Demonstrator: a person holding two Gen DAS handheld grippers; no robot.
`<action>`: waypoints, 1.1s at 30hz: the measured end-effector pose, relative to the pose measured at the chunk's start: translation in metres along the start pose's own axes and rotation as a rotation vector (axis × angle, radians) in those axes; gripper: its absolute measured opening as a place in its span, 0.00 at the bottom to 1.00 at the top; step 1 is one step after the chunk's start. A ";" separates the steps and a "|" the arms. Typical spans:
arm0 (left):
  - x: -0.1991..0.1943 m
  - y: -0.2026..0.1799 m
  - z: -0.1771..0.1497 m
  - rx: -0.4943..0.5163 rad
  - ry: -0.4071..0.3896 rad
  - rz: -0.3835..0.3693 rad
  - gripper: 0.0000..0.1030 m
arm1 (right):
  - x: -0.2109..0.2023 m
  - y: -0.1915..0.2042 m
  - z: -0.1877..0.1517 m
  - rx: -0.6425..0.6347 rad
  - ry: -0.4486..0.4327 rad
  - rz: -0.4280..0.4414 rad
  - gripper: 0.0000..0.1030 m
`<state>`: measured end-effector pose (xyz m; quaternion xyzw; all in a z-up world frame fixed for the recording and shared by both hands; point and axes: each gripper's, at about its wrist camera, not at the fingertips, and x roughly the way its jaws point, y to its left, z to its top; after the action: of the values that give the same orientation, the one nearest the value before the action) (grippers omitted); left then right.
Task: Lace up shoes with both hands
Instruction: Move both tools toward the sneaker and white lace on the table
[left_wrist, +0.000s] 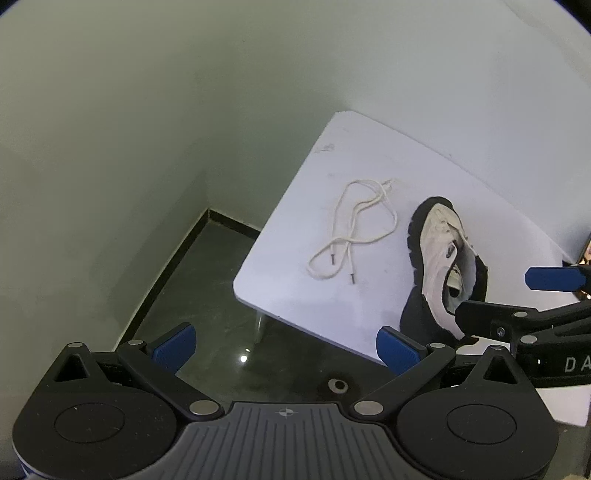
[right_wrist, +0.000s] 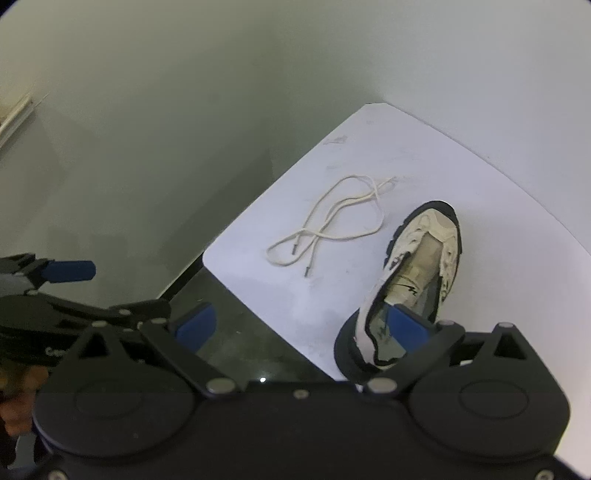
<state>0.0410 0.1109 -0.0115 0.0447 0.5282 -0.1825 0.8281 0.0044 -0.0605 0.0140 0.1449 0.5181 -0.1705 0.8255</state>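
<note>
Taking the white table (left_wrist: 369, 295) as my landmark and working from its left side across, I first see the dark glossy floor (left_wrist: 207, 280) below its near-left edge, edged by a black skirting line where it meets the pale wall (left_wrist: 147, 129). My left gripper (left_wrist: 286, 349) hangs above that floor, off the table's near-left edge, its blue pads spread wide with nothing between them; in my right wrist view it shows at the far left (right_wrist: 122, 291), again off the table and spread wide. On the table's left half lies the cream shoelace (left_wrist: 354, 229), loose and doubled over itself in long loops, with both dark tips pointing toward the near edge; it rests flat on the tabletop and touches neither gripper. Just right of the shoelace, and apart from it, stands the shoe (left_wrist: 439, 258), cream-coloured with a thick black sole, its toe toward the table's far side and its heel at the near edge. Its tongue and opening are exposed and I see no lace through it. My right gripper (right_wrist: 301, 326) hovers over the table's near edge with its jaws released and empty; one blue pad (right_wrist: 408, 326) sits in front of the shoe's heel opening, though I cannot tell whether it touches.
</note>
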 end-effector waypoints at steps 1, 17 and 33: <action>0.000 0.000 0.000 0.002 -0.001 -0.001 1.00 | 0.000 -0.001 -0.001 0.005 0.000 -0.001 0.98; -0.004 0.018 -0.004 -0.084 0.013 0.052 1.00 | 0.019 0.012 0.010 -0.022 0.021 0.064 0.98; 0.003 -0.007 -0.009 -0.036 0.025 0.073 1.00 | 0.015 -0.008 -0.005 0.012 0.051 0.015 1.00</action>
<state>0.0319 0.1058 -0.0175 0.0513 0.5397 -0.1423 0.8281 0.0030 -0.0680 -0.0024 0.1582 0.5367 -0.1636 0.8125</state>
